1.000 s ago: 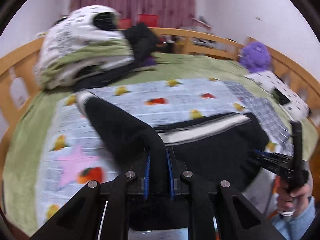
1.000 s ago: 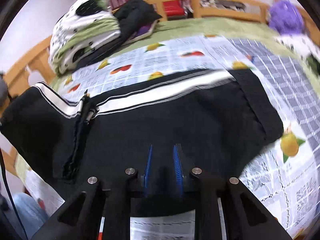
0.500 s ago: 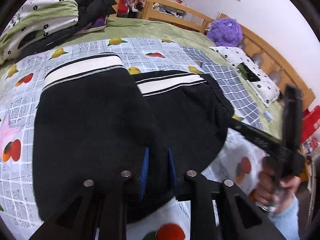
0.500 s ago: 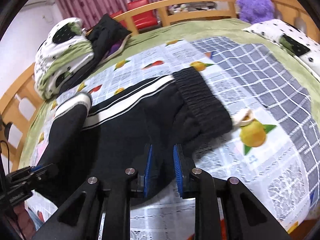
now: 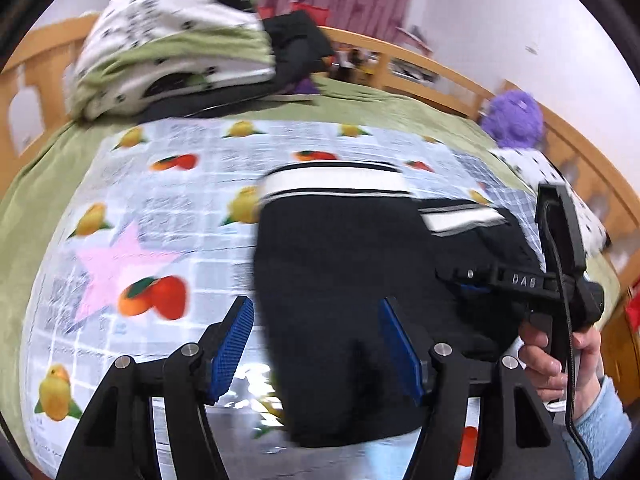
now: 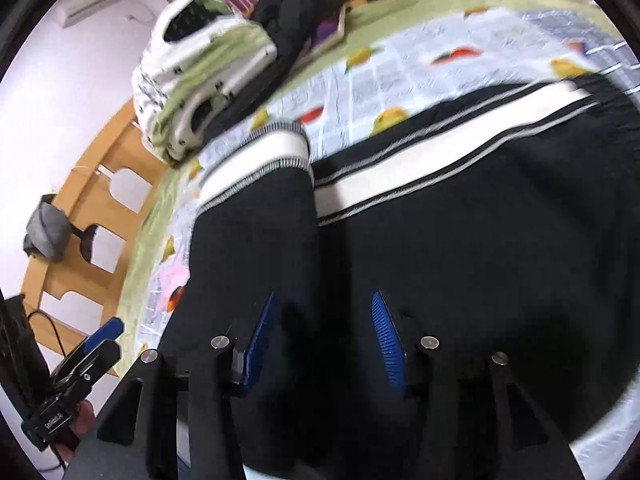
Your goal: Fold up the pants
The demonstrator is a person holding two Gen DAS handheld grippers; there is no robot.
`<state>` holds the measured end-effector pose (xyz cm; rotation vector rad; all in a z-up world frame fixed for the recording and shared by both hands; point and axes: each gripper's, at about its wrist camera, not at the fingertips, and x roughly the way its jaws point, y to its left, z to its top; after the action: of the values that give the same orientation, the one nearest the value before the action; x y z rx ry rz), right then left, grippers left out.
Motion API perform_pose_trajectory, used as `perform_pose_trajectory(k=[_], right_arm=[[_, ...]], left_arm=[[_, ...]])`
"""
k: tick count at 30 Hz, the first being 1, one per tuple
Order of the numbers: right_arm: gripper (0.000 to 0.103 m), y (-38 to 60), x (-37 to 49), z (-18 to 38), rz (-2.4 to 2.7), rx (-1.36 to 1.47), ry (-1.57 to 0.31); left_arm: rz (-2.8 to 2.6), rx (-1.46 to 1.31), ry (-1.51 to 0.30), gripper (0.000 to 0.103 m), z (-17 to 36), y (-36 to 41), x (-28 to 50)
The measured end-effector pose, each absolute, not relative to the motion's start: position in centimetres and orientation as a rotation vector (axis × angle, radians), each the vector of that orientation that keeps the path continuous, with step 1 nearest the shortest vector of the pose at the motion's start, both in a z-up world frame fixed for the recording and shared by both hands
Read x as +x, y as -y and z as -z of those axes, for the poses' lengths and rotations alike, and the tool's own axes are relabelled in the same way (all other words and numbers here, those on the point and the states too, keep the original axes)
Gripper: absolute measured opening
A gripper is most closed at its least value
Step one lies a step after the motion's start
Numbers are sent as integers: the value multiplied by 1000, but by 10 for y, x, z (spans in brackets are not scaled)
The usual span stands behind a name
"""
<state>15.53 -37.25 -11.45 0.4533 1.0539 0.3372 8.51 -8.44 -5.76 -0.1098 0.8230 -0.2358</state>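
Note:
The black pants [image 5: 340, 264] with white stripe bands lie folded on the fruit-print sheet [image 5: 168, 200]. One leg is laid over the rest, its white cuff [image 5: 332, 180] at the far end. My left gripper [image 5: 316, 344] is open, its blue pads either side of the near fabric edge. My right gripper [image 6: 320, 340] is open above the black cloth [image 6: 480, 260]. It also shows at the right of the left wrist view [image 5: 472, 284]. The left gripper shows at the lower left of the right wrist view [image 6: 96, 344].
A heap of white-and-green bedding [image 5: 172, 52] and dark clothes [image 5: 296, 48] sits at the bed's far left. A purple plush toy [image 5: 516, 120] lies at the far right. A wooden rail [image 6: 100, 200] rings the bed. A spotted pillow [image 5: 560, 184] lies on the right.
Both grippers have opened and let go of the pants. The folded leg now lies flat on the rest of the pants. Both cameras have swung.

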Motion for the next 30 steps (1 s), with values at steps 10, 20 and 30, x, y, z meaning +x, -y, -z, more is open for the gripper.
perform_pose_trajectory(k=[10,20,30], right_arm=[[9,344,126,63,-468,286,-860],[9,404,136,7,-335,165,-835],[12,545,150,56,-28,138,-940]], left_arm=[[170,-169,-839,63,76,42,99],[219,-105,-839,63,79,73,93],[286,-140,-892,63,87,112,99]])
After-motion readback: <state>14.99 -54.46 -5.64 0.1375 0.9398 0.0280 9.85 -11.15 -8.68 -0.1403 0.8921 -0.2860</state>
